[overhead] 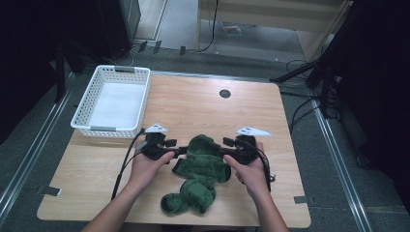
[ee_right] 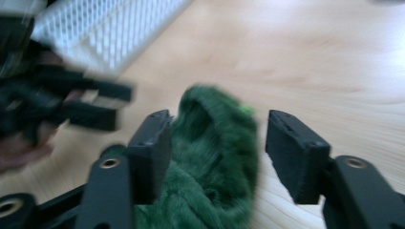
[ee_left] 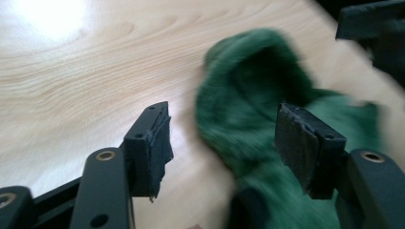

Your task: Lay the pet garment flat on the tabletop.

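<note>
A green plush toy (overhead: pixel 200 166) lies on the wooden table (overhead: pixel 203 104) near its front edge. My left gripper (overhead: pixel 180 151) comes at the toy from the left and my right gripper (overhead: pixel 221 151) from the right. In the left gripper view the gripper (ee_left: pixel 224 143) is open, with the toy's fuzzy green edge (ee_left: pixel 248 105) between its jaws. In the right gripper view the gripper (ee_right: pixel 217 152) also stands open over the plush toy (ee_right: pixel 210 157). Neither pair of jaws has closed on the fabric.
A white plastic basket (overhead: pixel 112 100) stands at the table's back left; its wall (ee_right: pixel 110 28) shows in the right gripper view. A round dark hole (overhead: pixel 225 94) sits near the table's far edge. Cables trail off both grippers.
</note>
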Tool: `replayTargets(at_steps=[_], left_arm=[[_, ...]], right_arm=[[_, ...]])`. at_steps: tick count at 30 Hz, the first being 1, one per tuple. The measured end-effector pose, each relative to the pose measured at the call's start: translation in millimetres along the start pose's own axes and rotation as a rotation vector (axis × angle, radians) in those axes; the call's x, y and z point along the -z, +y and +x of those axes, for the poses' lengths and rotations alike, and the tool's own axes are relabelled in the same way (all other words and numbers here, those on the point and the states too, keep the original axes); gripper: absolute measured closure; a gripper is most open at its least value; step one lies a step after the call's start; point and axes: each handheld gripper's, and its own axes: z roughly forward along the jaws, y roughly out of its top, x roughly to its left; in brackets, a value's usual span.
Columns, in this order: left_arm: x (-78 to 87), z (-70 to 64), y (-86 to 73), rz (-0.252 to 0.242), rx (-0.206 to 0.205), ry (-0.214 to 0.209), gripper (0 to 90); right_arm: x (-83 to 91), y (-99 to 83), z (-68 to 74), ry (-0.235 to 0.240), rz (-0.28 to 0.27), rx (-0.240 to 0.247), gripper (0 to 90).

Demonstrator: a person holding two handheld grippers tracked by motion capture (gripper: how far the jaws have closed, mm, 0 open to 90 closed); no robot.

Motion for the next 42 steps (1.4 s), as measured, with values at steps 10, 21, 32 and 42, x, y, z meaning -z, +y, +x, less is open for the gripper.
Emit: replayTargets(at_steps=[10, 21, 32, 42], left_arm=[[-36.2, -11.9, -0.2, 0.016, -0.153, 0.1, 82.3], [-29.6, -18.8, -9.6, 0.012, -0.29, 0.177, 71.8], [-8.1, 0.0, 10.4, -0.131, -0.067, -0.081, 54.2], [-38.9, -8.8, 9.0, -0.031, -0.027, 0.079, 63.0]], right_arm=[[-25.7, -17.4, -16.7, -0.132, 0.033, 0.013, 85.5], [-10.8, -48.7, -25.9, -0.138, 0.099, 0.235, 56.5], [23.9, -11.0, -37.7, -0.021, -0.089, 0.008, 54.3], [-33.0, -25.3, -25.7, -0.177, 0.06, -0.1, 54.0]])
